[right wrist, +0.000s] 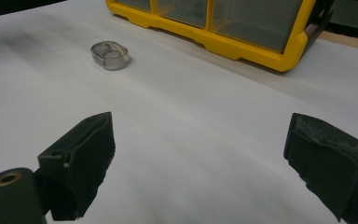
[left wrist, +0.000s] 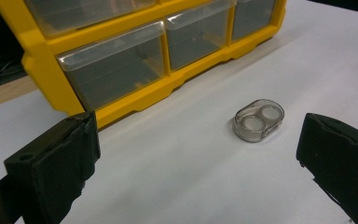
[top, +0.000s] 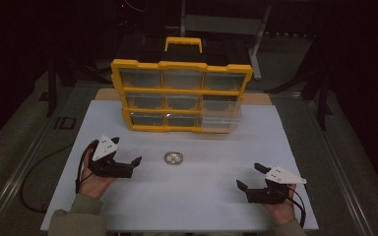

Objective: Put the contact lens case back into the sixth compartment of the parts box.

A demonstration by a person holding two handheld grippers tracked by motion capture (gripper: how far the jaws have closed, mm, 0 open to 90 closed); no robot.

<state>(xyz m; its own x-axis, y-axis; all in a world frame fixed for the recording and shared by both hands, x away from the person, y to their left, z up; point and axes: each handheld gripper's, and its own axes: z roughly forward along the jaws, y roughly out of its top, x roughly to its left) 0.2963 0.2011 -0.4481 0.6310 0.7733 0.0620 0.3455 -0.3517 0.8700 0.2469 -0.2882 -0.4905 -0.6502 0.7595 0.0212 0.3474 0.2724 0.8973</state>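
Drawer cabinet stands upright at the table's far side; your small clear two-well case lies flat near the middle, its long axis roughly across the table. Left gripper and right gripper both rest spread wide, holding nothing. Pinch that slick case off-centre and it will likely squirt away.

Each hand grips a black two-jawed tool, left tool and right tool, topped by a pale three-cornered plate (black cables trailing back), below olive-green sleeves
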